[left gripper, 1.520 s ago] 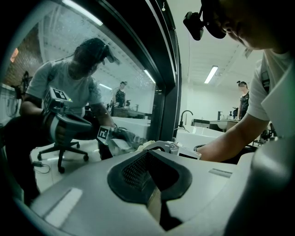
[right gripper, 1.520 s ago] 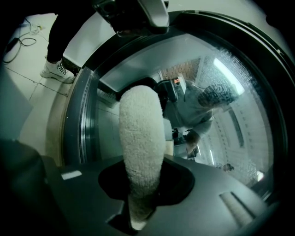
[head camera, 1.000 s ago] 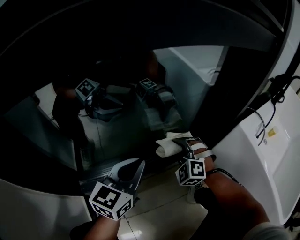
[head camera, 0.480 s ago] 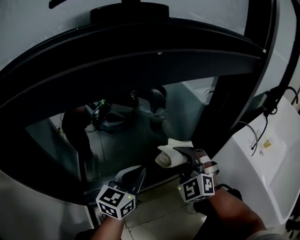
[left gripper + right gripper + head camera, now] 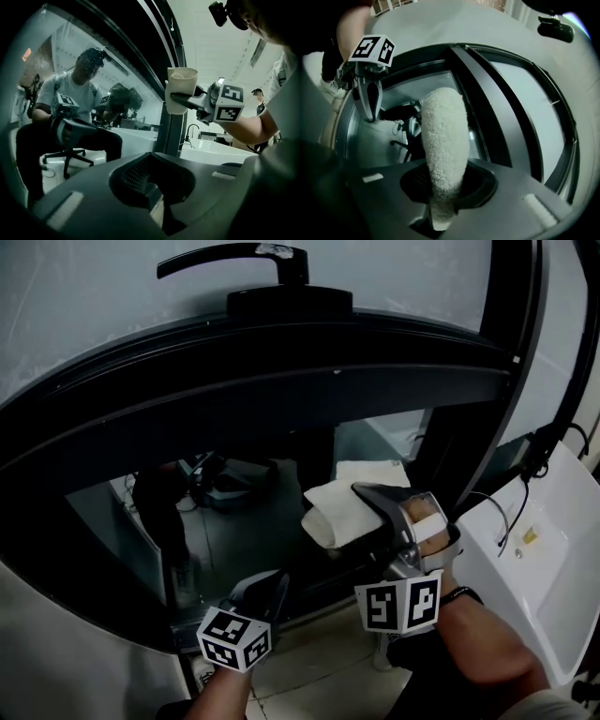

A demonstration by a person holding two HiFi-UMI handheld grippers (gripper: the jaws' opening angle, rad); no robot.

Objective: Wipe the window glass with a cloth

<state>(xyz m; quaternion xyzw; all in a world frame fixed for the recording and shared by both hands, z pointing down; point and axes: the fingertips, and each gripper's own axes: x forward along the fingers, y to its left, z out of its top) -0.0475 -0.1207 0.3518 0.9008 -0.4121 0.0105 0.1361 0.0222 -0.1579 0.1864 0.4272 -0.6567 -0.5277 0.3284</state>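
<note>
Dark window glass, handle above, right tongs clamped on cloth, left tongs together below.

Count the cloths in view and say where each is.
1: the cloth, clamped in the right gripper, near the window glass. The left gripper is shut on nothing; more could be out of view.

Dim, greenish cast; glass reflections; fisheye-warped edges.

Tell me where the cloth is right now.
In the head view the cloth sits right of centre, clamped in the right gripper, held up by the window glass just left of the dark upright frame bar.
</note>
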